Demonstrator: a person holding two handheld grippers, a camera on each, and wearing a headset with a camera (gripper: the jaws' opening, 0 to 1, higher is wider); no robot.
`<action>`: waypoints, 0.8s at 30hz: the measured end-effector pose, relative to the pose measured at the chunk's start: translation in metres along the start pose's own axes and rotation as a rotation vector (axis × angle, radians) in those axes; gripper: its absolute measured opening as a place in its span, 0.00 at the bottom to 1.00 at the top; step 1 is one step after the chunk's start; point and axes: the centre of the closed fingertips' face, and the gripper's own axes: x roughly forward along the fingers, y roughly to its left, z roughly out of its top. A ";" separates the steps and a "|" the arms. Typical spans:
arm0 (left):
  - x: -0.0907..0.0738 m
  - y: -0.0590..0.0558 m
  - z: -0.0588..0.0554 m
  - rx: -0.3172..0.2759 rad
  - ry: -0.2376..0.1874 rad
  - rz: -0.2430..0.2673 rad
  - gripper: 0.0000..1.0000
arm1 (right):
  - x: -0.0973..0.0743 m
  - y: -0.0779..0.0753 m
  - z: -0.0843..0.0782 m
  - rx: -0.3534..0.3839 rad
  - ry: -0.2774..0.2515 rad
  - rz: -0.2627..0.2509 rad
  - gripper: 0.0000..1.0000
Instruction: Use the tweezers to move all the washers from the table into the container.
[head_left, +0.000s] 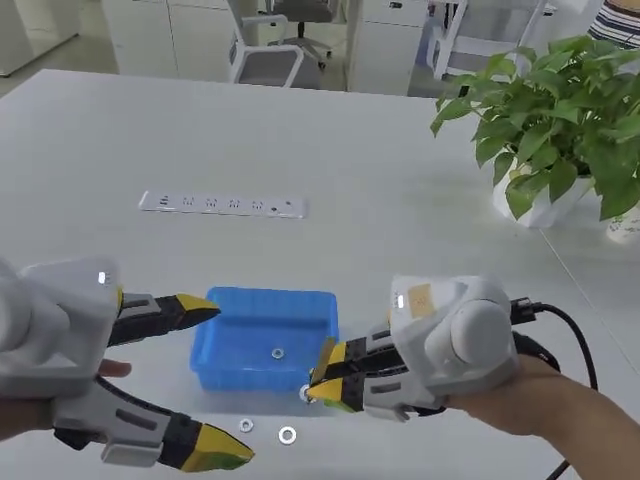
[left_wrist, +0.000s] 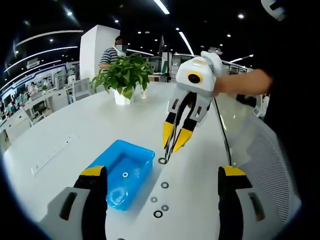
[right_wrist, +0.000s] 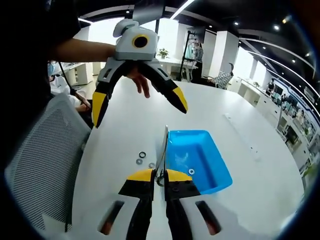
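Note:
My right gripper (right_wrist: 159, 181) is shut on thin metal tweezers (right_wrist: 163, 147), which point forward beside the left rim of the blue container (right_wrist: 206, 165). In the left gripper view the tweezers' tip rests at a washer (left_wrist: 162, 160) just off the container's (left_wrist: 107, 165) corner. One washer (head_left: 277, 352) lies inside the container (head_left: 220, 345). Several washers (left_wrist: 164, 185) lie loose on the white table in front of it; two of these washers (head_left: 287, 434) are near my left gripper (head_left: 215, 385). That gripper is open and holds nothing.
A white power strip (head_left: 222, 205) lies beyond the container. A potted plant (head_left: 560, 130) stands at the table's far right. A black cable (head_left: 575, 335) trails from my right gripper. Chairs and other people are past the table.

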 end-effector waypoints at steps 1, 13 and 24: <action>-0.001 0.000 -0.001 -0.007 -0.002 0.002 0.99 | 0.000 -0.001 0.000 -0.001 0.000 -0.002 0.08; -0.008 0.003 -0.005 -0.058 -0.012 0.026 0.99 | 0.011 -0.028 0.006 -0.032 -0.007 -0.007 0.08; -0.007 0.014 0.000 -0.041 -0.029 0.060 0.98 | 0.030 -0.050 -0.002 -0.050 0.007 -0.011 0.08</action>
